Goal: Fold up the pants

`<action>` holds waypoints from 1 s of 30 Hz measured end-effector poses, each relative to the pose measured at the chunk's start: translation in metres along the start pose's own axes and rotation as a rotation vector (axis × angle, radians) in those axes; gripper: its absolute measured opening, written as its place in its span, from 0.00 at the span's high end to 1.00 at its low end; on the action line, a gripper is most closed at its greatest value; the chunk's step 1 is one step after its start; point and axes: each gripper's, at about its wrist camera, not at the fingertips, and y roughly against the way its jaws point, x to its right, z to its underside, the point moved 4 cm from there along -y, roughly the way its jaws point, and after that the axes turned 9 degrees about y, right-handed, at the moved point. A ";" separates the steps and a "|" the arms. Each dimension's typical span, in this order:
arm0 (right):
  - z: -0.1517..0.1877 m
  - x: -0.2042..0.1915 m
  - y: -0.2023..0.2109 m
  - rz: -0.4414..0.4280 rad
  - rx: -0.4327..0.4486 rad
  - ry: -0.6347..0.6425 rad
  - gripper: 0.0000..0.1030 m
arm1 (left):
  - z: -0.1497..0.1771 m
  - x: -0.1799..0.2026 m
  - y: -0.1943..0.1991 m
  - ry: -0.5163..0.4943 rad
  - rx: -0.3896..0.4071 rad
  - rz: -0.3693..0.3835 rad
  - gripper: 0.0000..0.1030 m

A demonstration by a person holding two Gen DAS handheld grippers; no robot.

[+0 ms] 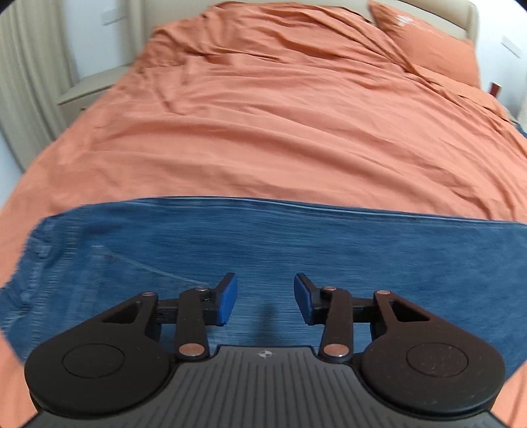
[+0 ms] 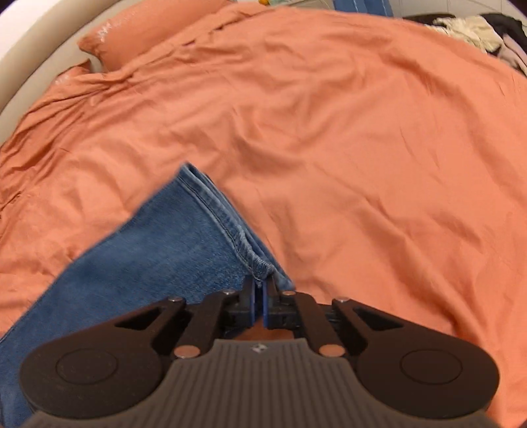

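Blue denim pants (image 1: 263, 243) lie flat across the near part of an orange bed cover (image 1: 270, 125). In the left wrist view my left gripper (image 1: 265, 298) is open and empty, held just above the denim near the pocket stitching. In the right wrist view my right gripper (image 2: 259, 296) is shut on the hem corner of the pants (image 2: 184, 243), with the stitched leg end running away up-left from the jaws. The hem edge shows several stacked layers.
An orange pillow (image 1: 431, 46) lies at the head of the bed by a beige headboard (image 1: 471, 19). A pale bedside cabinet (image 1: 89, 85) stands at the far left. A pile of clothes (image 2: 487, 36) lies beyond the bed's far right.
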 end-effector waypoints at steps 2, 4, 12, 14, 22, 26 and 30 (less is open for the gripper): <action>0.002 0.004 -0.002 -0.031 -0.001 -0.016 0.99 | 0.002 0.019 0.000 -0.024 -0.008 0.040 0.53; 0.004 0.011 0.005 -0.074 0.015 -0.045 0.84 | 0.005 0.039 0.000 -0.067 -0.012 0.072 0.53; 0.027 0.030 0.010 -0.260 -0.005 -0.221 0.58 | 0.023 0.128 -0.019 -0.193 -0.075 0.215 0.53; 0.030 0.033 0.002 -0.277 0.007 -0.257 0.58 | 0.029 0.151 -0.025 -0.225 -0.093 0.250 0.53; 0.023 0.043 -0.029 -0.300 0.072 -0.348 0.79 | 0.048 0.240 -0.056 -0.365 -0.106 0.305 0.53; 0.012 0.035 -0.019 -0.265 0.110 -0.218 0.87 | 0.038 0.265 -0.083 -0.364 -0.084 0.291 0.53; 0.007 0.035 -0.015 -0.271 0.120 -0.153 0.90 | 0.024 0.289 -0.106 -0.385 -0.050 0.266 0.55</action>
